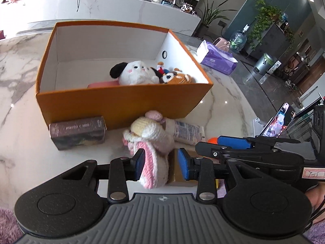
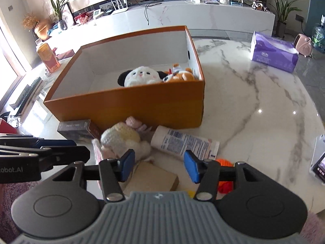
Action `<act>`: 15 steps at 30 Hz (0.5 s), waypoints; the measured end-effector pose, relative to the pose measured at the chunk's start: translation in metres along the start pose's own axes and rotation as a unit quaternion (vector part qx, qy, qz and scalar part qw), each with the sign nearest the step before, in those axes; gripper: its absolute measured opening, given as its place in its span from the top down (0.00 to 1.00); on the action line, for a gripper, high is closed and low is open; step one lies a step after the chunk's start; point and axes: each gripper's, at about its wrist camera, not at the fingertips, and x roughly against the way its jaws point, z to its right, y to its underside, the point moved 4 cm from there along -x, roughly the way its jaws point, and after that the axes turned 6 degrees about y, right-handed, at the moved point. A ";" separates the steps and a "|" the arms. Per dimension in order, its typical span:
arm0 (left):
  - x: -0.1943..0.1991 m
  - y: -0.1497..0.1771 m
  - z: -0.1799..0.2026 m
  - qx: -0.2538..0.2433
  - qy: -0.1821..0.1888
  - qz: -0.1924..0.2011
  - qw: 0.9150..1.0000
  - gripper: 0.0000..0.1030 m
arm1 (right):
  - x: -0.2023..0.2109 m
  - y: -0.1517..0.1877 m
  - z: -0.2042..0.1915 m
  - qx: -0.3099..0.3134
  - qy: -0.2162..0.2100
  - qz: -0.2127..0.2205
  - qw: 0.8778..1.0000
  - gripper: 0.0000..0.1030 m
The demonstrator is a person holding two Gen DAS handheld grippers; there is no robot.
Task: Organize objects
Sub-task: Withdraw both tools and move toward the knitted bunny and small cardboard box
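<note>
An orange box (image 1: 113, 105) (image 2: 142, 103) stands on the marble table and holds a white plush (image 1: 136, 72) (image 2: 142, 76) and a brown plush (image 1: 178, 78) (image 2: 181, 76). In front of it lie a knitted pink-and-cream doll (image 1: 150, 142) (image 2: 121, 140), a white tube (image 1: 186, 132) (image 2: 182, 142), a dark photo-card box (image 1: 77, 132) (image 2: 77, 130), a tan block (image 2: 152, 179) and an orange item (image 2: 224, 162). My left gripper (image 1: 161, 163) is open around the doll's lower part. My right gripper (image 2: 159, 166) is open above the tan block.
A purple tissue pack (image 1: 217, 58) (image 2: 272, 53) lies at the far right of the table. A phone on a stand (image 1: 278, 122) is at the right edge. A white counter (image 2: 182, 12) runs behind the table.
</note>
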 end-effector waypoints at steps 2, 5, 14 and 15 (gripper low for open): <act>-0.001 0.009 -0.003 -0.002 -0.019 -0.003 1.000 0.60 | -0.002 0.011 0.001 -0.015 -0.011 -0.010 1.000 0.45; 0.001 0.023 -0.008 -0.005 -0.035 -0.009 0.999 0.60 | -0.010 0.025 0.000 -0.029 -0.008 -0.027 0.999 0.41; 0.016 0.035 -0.020 -0.007 -0.067 0.005 0.998 0.56 | -0.025 0.035 0.000 -0.049 -0.012 -0.051 0.997 0.30; 0.016 0.035 -0.022 -0.004 -0.068 0.006 0.998 0.56 | -0.027 0.036 0.000 -0.052 -0.013 -0.056 0.997 0.30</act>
